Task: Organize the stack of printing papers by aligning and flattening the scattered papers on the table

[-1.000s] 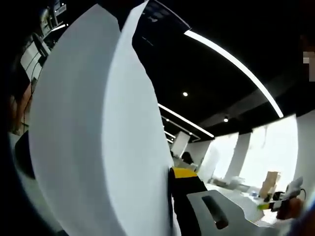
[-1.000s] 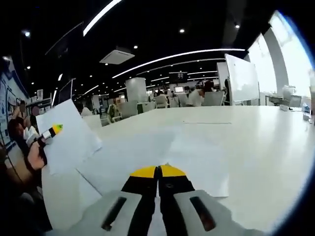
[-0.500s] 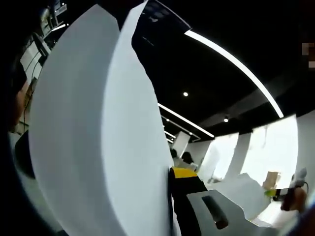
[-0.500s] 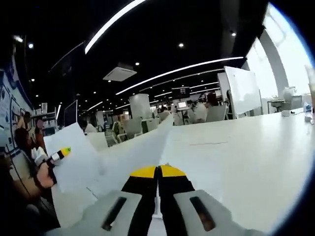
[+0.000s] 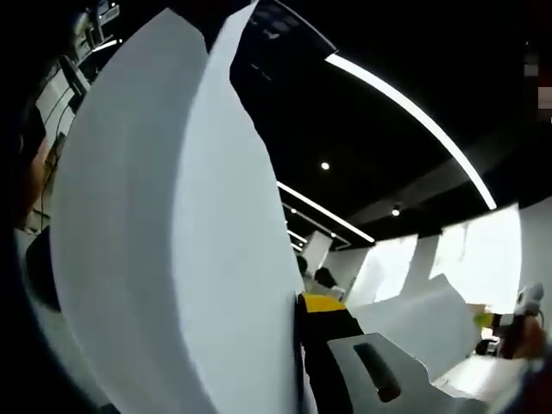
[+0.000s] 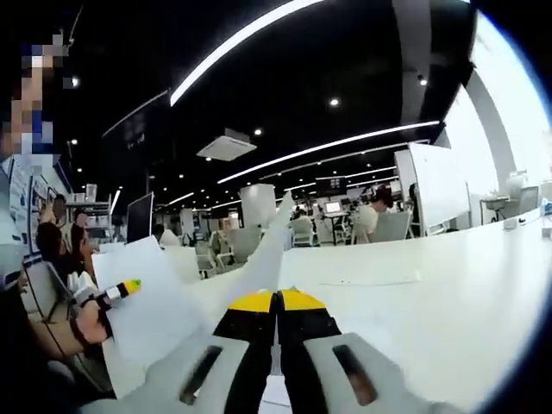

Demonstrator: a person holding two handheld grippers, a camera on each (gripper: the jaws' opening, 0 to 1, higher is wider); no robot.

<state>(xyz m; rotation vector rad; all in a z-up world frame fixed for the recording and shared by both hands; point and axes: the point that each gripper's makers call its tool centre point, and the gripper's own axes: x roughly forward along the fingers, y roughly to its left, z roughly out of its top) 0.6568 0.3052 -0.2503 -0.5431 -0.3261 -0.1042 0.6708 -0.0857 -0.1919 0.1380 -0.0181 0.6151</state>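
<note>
In the left gripper view, white paper sheets [image 5: 172,241] stand upright close to the lens. My left gripper [image 5: 298,304] is shut on their edge, with one yellow-tipped jaw showing beside the paper. Farther right a second sheet [image 5: 423,319] is raised, with the right gripper [image 5: 522,312] at its far end. In the right gripper view, my right gripper [image 6: 276,298] is shut on a sheet [image 6: 269,246] seen edge-on, lifted above the white table [image 6: 448,285]. At the left, the left gripper [image 6: 116,291] holds its sheets [image 6: 151,306] up.
A hand [image 6: 84,326] grips the left gripper's handle. People sit at desks [image 6: 371,220] in the background office, and a whiteboard [image 6: 440,181] stands at the right. More people sit at the far left [image 6: 56,246].
My right gripper has risen from the table, lifting its sheet, which now stands up in the left gripper view. The left gripper's sheets stay held upright.
</note>
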